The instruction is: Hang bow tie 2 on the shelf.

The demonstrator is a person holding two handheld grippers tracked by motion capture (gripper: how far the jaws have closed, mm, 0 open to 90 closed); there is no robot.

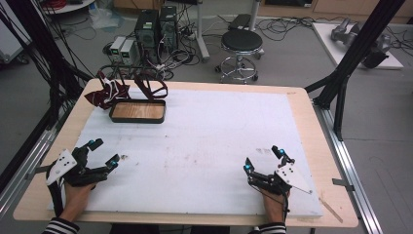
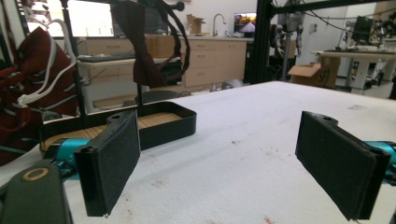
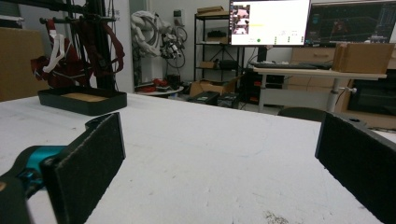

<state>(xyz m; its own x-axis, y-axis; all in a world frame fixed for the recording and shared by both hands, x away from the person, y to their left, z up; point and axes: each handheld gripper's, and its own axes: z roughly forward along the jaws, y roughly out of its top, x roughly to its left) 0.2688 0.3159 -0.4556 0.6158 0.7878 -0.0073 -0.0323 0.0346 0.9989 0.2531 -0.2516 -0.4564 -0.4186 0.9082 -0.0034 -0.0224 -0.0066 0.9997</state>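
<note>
Right now we are resting both claws released on the worktop (image 1: pixel 204 141), left claw (image 1: pixel 103 152) at eight o'clock, right claw (image 1: pixel 263 159) at four. Nothing is grasped; next we are likely reaching toward the tray (image 1: pixel 138 111) and bags (image 1: pixel 108 91) at eleven o'clock.

The table (image 1: pixel 311 141) rim looks like pale, smooth wood; the white sheet (image 1: pixel 209 146) on top looks matt and a bit rough, with small specks; the tray (image 1: pixel 138 111) has dark, smooth walls with a soft shine, and its floor looks like wood; the red things (image 1: pixel 104 92) behind it look like soft cloth with white cord; the left gripper (image 2: pixel 233 154) has black pads (image 2: pixel 114 158) that look matt and grainy; the right gripper (image 3: pixel 219 168) has the same rough black pads (image 3: pixel 88 163), with shiny teal parts behind.
</note>
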